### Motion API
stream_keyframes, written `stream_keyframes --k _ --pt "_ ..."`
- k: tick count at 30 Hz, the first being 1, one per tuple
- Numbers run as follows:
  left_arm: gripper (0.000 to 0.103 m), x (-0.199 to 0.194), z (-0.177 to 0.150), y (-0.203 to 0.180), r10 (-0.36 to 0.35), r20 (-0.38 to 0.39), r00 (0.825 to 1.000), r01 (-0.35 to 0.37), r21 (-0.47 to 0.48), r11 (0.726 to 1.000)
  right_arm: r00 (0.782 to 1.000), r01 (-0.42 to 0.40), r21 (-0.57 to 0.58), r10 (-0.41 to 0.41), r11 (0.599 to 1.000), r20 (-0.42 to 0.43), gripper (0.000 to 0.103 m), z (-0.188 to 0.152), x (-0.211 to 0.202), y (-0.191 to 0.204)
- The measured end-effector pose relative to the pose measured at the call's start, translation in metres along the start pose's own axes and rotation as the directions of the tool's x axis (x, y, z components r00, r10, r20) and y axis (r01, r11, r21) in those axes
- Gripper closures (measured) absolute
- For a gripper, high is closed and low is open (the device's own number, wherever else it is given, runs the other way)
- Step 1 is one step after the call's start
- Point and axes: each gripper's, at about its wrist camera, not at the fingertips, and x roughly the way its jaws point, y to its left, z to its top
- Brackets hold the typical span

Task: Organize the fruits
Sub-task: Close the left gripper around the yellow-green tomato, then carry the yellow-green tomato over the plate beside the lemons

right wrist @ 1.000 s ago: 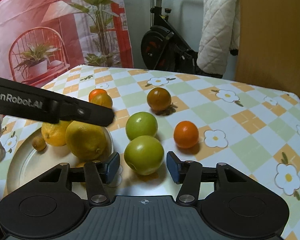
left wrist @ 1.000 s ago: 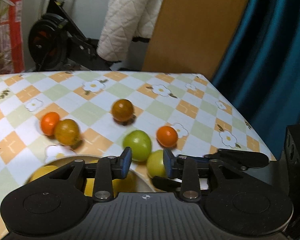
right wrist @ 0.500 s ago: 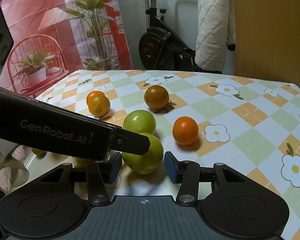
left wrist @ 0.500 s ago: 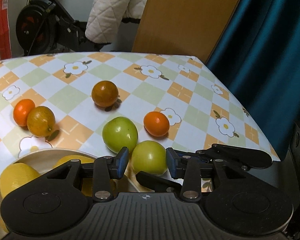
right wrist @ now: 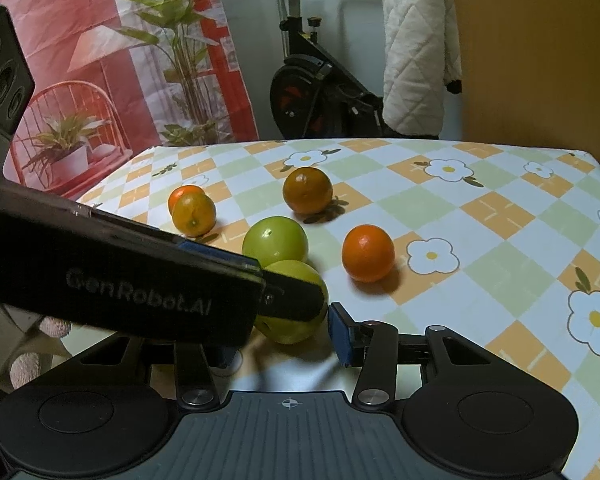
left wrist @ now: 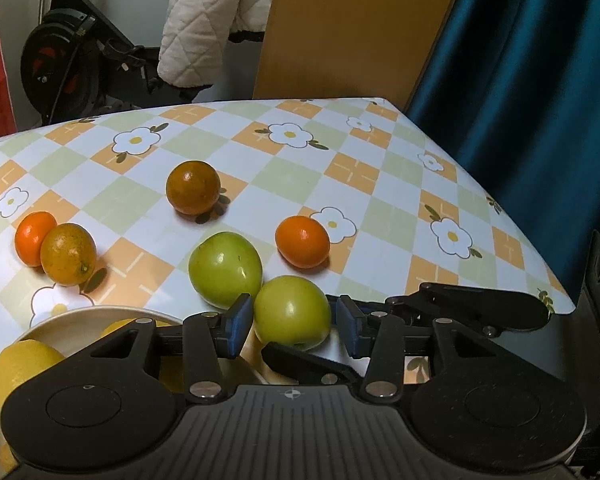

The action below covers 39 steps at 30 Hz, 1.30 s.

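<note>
blue-padded left fingers (left wrist: 242, 330) are bracketing my near green fruit (left wrist: 292, 312) on the surface (left wrist: 380, 208), open and not pinching, lining up for the plate (left wrist: 60, 322); right gripper (right wrist: 284, 332) is waiting open beside it.

1. The left wrist camera looks forward over its own left gripper (left wrist: 294, 320) from low and close above the table (left wrist: 380, 184), facing the teal curtain (left wrist: 520, 60) and the far right corner.
2. The right wrist camera, equally low and near, faces the red banner (right wrist: 112, 52) and exercise bike (right wrist: 324, 92).
3. Both views share the near green fruit (left wrist: 292, 312) (right wrist: 300, 276) and the scattered oranges beyond it.
</note>
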Motion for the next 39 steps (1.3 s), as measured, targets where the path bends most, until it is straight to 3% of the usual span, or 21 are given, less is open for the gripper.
stream_keyframes --k 12,24,39 --pt "0.055 0.004 0.002 -0.004 0.012 -0.009 1.000 -0.012 0.007 1.000 1.000 0.004 0.015 -0.004 1.000 -0.003 0.060 -0.001 0.001 -0.007" --pt "0.055 0.009 0.000 -0.010 -0.023 -0.023 0.999 0.023 0.018 1.000 1.000 0.013 0.022 -0.013 1.000 0.009 0.061 -0.004 -0.008 -0.010" --pt "0.055 -0.019 0.002 -0.014 -0.046 0.038 0.998 0.046 0.021 0.999 0.998 0.028 -0.006 -0.028 1.000 0.051 0.061 0.005 -0.033 0.000"
